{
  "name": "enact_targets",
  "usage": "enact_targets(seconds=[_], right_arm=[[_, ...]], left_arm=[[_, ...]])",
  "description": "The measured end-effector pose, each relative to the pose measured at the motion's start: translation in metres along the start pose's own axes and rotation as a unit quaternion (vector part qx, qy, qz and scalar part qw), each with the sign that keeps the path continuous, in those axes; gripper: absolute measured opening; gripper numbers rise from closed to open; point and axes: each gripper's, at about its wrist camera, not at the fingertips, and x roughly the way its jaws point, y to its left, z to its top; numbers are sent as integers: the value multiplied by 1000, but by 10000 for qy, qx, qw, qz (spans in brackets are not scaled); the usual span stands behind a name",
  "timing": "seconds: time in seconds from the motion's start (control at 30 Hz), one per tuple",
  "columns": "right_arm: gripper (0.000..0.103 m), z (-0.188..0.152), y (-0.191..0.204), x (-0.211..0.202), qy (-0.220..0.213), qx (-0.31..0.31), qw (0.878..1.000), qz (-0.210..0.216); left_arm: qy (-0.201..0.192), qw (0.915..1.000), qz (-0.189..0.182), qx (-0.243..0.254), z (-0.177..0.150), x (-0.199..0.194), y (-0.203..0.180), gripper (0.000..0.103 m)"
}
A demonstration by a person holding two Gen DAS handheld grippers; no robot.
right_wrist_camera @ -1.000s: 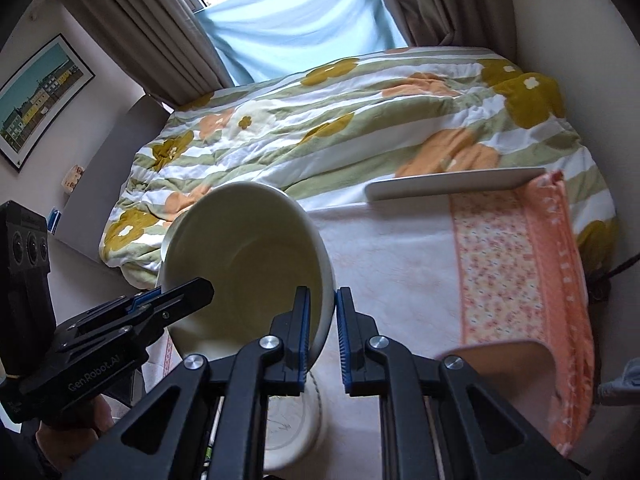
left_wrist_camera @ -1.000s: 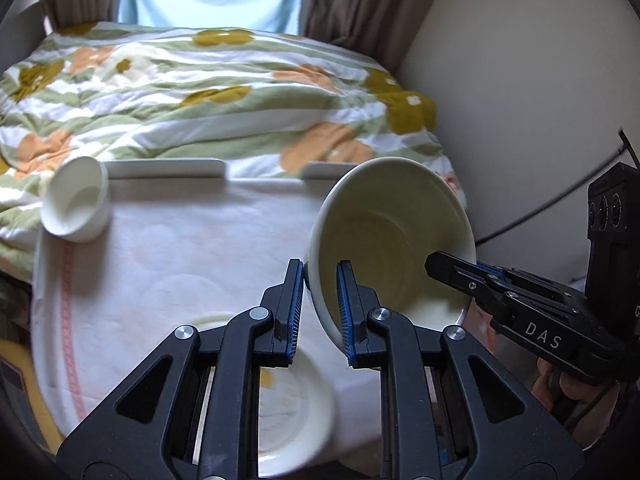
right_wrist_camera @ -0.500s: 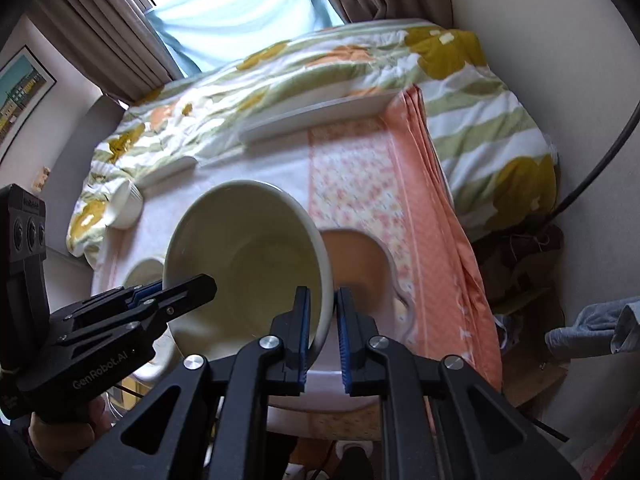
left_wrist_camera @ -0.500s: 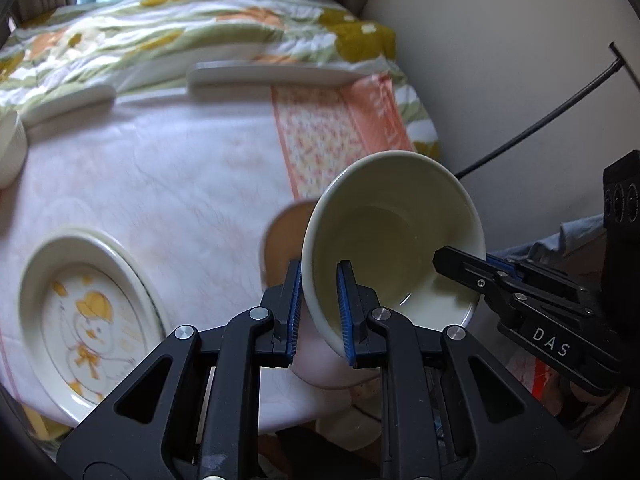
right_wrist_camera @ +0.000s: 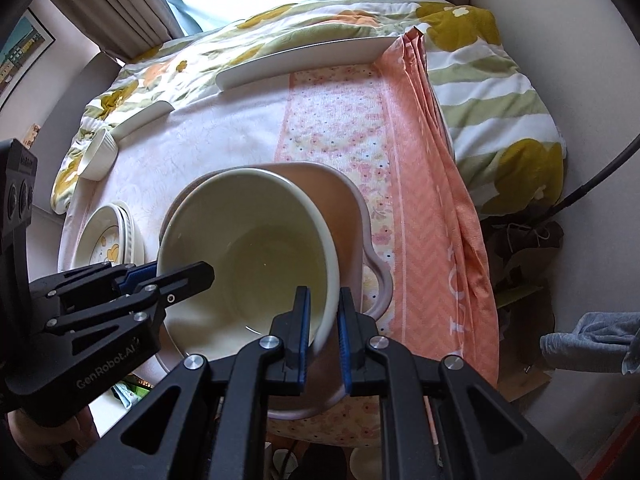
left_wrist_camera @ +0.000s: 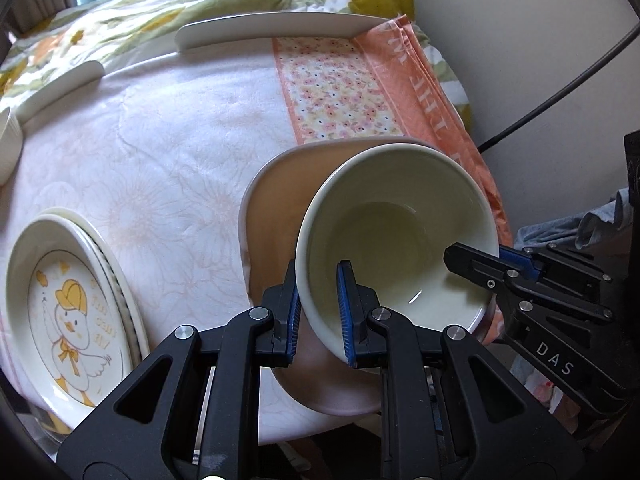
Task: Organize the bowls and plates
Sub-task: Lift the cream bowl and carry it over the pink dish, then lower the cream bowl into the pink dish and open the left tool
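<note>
1. The left gripper [left_wrist_camera: 318,312] has its jaws clamped on the near rim of a large cream ceramic bowl [left_wrist_camera: 400,232], one finger inside and one outside.
2. The right gripper [right_wrist_camera: 323,328] pinches the opposite rim of the same bowl.
3. The bowl is tilted above a pink rounded-square plate [right_wrist_camera: 344,204] on the cloth-covered desk [left_wrist_camera: 160,140].
4. A stack of cream plates with a duck print [left_wrist_camera: 68,312] sits well to the left; a small white ramekin [right_wrist_camera: 96,156] stands near the far edge.

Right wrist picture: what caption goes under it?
Both grippers, right and left, hold a cream bowl over a pink plate.
</note>
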Motion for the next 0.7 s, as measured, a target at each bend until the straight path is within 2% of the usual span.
enact_targets(seconds=[0.37,0.53,0.7], right_arm=[[12,3,0,-1,24,-10,10000,10],[12,2,-1,1,86,-43,9999,-40],[12,2,-2,0,80,-50,10000,-24]], left_arm=[[-66,9975,551,433,5,3,-14,15],[-200,9912,1014,832,3,2,-27,15],[-179,9913,1016,814,3,3,-25,15]])
